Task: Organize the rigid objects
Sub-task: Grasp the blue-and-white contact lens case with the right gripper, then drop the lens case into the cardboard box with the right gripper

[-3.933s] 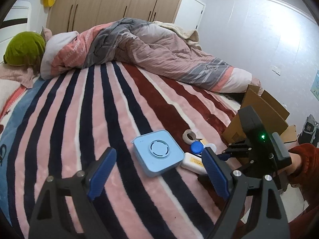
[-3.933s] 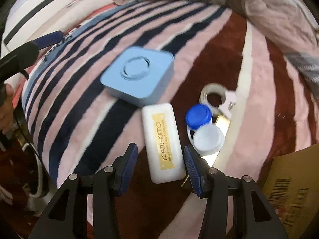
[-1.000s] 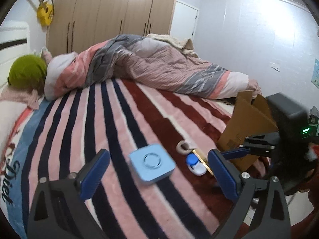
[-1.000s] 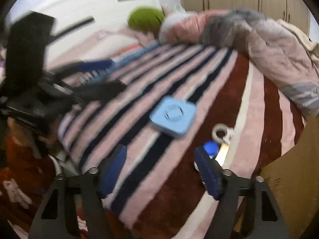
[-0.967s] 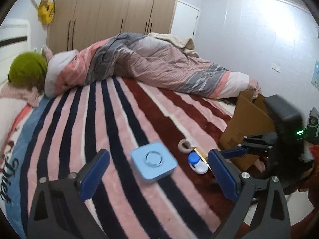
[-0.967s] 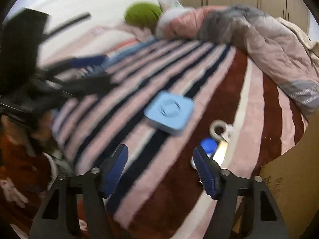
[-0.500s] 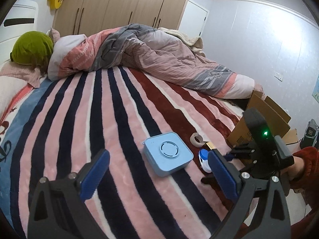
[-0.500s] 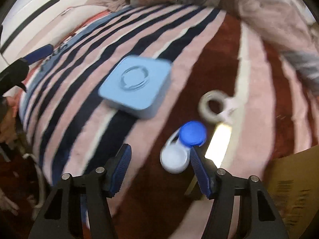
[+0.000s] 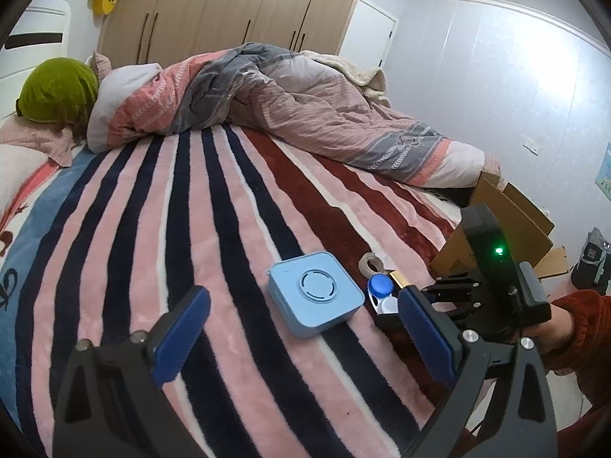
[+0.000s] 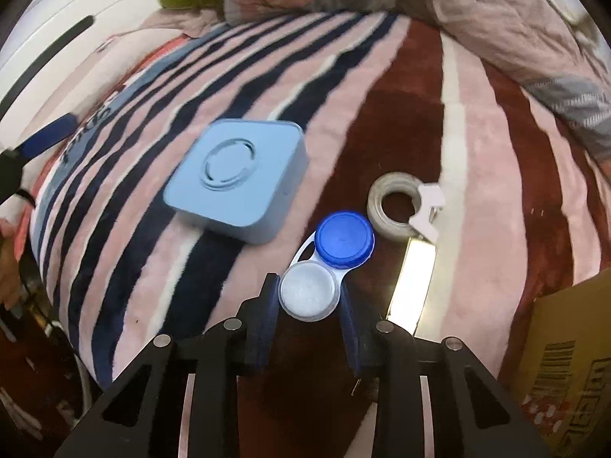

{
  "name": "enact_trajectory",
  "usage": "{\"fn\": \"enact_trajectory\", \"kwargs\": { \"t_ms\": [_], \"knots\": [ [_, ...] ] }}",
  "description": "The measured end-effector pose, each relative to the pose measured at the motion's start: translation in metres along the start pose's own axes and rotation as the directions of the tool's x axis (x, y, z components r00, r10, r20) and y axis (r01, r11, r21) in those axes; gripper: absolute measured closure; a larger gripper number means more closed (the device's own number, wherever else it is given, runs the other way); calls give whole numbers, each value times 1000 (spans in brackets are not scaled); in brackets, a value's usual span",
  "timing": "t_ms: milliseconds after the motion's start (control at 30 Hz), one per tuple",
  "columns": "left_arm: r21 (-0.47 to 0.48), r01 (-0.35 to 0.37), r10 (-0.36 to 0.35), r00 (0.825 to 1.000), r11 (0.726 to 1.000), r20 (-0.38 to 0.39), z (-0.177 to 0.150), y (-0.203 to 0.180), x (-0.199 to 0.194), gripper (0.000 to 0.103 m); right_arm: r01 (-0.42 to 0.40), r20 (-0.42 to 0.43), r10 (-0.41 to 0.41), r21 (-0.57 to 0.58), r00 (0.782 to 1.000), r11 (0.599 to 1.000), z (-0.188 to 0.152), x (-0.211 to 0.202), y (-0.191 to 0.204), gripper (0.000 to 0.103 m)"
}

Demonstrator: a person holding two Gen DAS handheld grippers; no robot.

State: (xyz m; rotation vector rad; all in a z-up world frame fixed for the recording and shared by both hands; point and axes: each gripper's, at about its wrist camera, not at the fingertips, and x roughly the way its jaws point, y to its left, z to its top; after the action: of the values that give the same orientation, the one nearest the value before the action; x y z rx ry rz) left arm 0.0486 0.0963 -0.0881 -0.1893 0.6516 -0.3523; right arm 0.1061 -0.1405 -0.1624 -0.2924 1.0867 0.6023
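Blue and white plastic: a contact lens case point(image 10: 327, 263) lay on the striped blanket point(image 10: 382, 122) near the bed's foot edge. The right gripper point(image 10: 307, 297) had closed on the case's white-capped end, a pad on each side; the blue-capped end pointed away from it. Light blue square box point(image 10: 236, 179) sat just left of the case, apart from it. Tape roll point(image 10: 393, 204) lay just beyond the blue cap, a shiny gold bar point(image 10: 412, 286) to the case's right. Cardboard box point(image 10: 573, 362) stood at the bed's right edge. Left gripper point(image 9: 301, 337) hovered above the blanket near the foot edge, jaws spread wide, holding nothing. Rumpled quilt point(image 9: 290, 110) lay along the far side.
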Motion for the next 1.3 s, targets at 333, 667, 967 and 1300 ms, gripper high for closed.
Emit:
{"fn": "enact_trajectory", "kwargs": {
  "t_ms": [333, 667, 967, 1300],
  "knots": [
    [2, 188, -188, 982, 982, -31, 20, -42, 7, 15, -137, 126, 154, -133, 980, 981, 0, -67, 46, 77],
    [73, 295, -293, 955, 953, -45, 54, -126, 5, 65, -145, 267, 195, -195, 944, 970, -16, -148, 33, 77],
    [178, 331, -323, 944, 927, -74, 80, -219, 33, 76, -89, 361, 138, -150, 922, 985, -42, -203, -35, 77],
    [228, 362, -324, 928, 904, -186, 89, -294, 98, 77, -95, 365, 94, -13, 926, 995, -78, -221, -122, 77]
  ]
}}
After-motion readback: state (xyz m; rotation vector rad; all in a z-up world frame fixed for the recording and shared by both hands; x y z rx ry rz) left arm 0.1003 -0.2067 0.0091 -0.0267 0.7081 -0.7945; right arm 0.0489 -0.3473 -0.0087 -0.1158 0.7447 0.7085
